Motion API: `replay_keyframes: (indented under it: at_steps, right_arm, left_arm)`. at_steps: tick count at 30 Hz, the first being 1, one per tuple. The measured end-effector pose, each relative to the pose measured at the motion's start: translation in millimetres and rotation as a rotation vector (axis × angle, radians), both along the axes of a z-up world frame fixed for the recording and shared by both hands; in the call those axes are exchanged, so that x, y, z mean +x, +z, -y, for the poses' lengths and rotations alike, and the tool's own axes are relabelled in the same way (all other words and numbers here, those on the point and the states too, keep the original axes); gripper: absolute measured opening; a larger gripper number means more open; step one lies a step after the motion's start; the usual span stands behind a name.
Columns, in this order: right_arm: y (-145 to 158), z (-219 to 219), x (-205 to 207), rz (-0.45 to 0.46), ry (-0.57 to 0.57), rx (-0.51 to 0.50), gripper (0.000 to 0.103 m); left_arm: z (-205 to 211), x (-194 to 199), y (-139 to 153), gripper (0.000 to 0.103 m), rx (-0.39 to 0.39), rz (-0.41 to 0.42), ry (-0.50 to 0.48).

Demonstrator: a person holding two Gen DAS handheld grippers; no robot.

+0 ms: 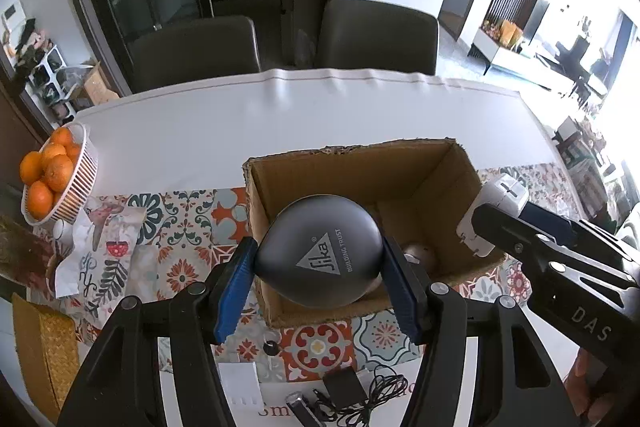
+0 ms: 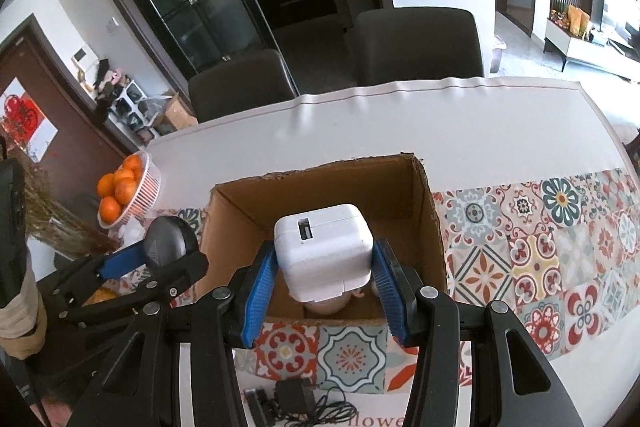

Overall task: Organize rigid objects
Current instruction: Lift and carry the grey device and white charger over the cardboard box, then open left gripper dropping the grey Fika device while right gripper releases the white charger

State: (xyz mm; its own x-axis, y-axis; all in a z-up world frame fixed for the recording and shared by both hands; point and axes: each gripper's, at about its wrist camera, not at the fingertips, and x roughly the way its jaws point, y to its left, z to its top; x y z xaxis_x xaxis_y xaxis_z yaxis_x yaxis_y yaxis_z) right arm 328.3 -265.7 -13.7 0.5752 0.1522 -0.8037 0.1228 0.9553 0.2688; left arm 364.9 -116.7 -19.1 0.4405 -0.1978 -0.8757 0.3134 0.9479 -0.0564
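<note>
Left wrist view, frame centre: left gripper (image 1: 320, 263) clamping grey disc (image 1: 319, 251), right gripper (image 2: 325, 267) clamping white charger (image 2: 325, 249), both poised above cardboard box (image 1: 432, 183), apparently for dropping in.

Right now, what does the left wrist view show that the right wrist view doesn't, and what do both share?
Only the left wrist view shows the Sika logo on the grey round case held by the left gripper, and a woven yellow mat.

Only the right wrist view shows the USB slot on the white charger held by the right gripper, and a red door poster.

Both show the cardboard box, bowl of oranges and black adapter.
</note>
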Motion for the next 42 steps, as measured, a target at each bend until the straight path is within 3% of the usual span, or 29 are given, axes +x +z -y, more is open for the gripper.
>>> replay_keyframes:
  at_steps: [17,32,42]
  right_arm:
    - [-38,11,31,-0.148,0.001,-0.053,0.049]
    - [-57,14,34,-0.206,-0.006,-0.041,0.049]
    - [-50,13,27,-0.186,-0.011,-0.065,0.050]
  left_arm:
    - [12,25,-41,0.061,0.076,-0.102,0.020]
    - [16,27,-63,0.061,0.116,-0.161,0.020]
    - [15,18,-51,0.062,0.127,-0.103,0.029]
